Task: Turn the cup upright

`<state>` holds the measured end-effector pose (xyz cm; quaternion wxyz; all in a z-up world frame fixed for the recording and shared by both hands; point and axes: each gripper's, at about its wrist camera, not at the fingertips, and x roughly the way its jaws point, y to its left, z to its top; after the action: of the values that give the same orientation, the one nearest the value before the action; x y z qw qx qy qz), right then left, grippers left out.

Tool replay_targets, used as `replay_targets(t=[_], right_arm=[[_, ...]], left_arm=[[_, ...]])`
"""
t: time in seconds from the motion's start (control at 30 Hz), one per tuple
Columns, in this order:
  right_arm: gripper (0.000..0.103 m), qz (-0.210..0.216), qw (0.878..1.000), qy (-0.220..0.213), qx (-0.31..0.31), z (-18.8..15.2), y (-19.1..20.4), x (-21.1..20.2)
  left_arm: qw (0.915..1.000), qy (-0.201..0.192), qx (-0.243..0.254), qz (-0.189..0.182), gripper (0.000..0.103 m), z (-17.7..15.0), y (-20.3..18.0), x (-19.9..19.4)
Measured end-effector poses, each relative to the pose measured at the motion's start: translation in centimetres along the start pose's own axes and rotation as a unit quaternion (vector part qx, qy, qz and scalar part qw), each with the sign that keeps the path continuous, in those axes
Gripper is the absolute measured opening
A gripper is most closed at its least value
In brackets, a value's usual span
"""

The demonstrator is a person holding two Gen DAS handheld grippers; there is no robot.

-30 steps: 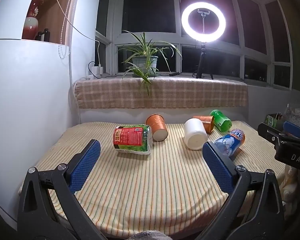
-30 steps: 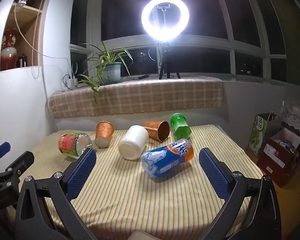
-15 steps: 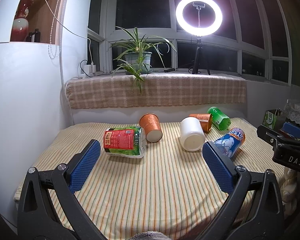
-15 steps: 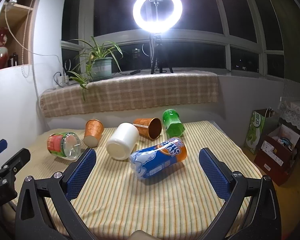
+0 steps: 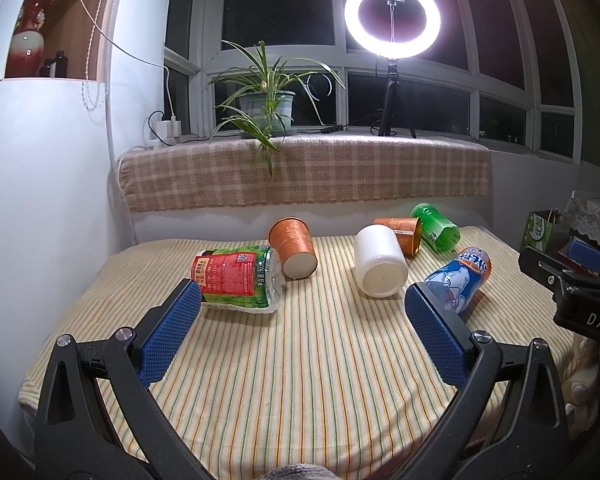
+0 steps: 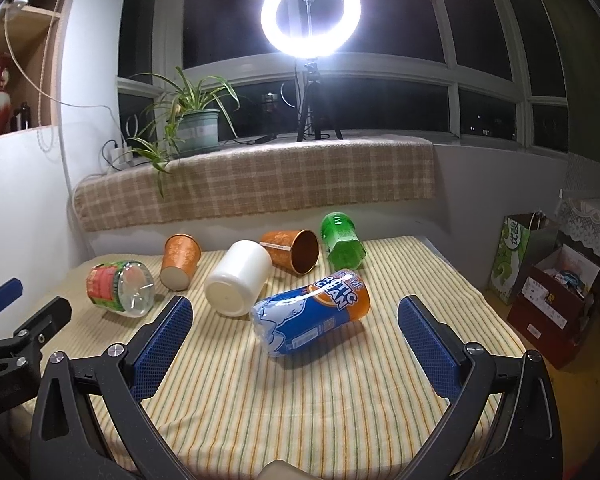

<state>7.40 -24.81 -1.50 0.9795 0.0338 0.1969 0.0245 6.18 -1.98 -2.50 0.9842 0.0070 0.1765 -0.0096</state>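
Note:
Several cups lie on their sides on a striped table (image 5: 300,380). A white cup (image 5: 380,266) (image 6: 238,278) lies mid-table, base toward me. An orange cup (image 5: 294,248) (image 6: 180,256) lies to its left. A second orange cup (image 5: 400,234) (image 6: 294,250) lies behind, its mouth facing right. My left gripper (image 5: 302,328) is open and empty, held short of the cups. My right gripper (image 6: 296,336) is open and empty, with a blue and orange bottle (image 6: 312,316) lying between and beyond its fingers.
A red-labelled clear bottle (image 5: 236,280) (image 6: 118,288) lies at the left. A green bottle (image 5: 436,228) (image 6: 342,240) lies at the back right. A plaid-covered sill (image 5: 308,176) with a plant and ring light runs behind. Bags and boxes (image 6: 540,280) stand on the floor at the right.
Both grippers have tilted or dropped slightly, so the cups and bottles sit a little lower and closer in both views. Nothing on the table has moved. Both grippers stay open.

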Motion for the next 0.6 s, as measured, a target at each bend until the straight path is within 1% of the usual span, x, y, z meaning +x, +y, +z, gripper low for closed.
replay_targets(t=[0.6], right_arm=[[0.102, -0.011, 1.0, 0.003, 0.001, -0.1, -0.5, 0.7]], left_arm=[[0.9999, 0.006, 0.004, -0.009, 0.103, 0.4, -0.6, 1.2]])
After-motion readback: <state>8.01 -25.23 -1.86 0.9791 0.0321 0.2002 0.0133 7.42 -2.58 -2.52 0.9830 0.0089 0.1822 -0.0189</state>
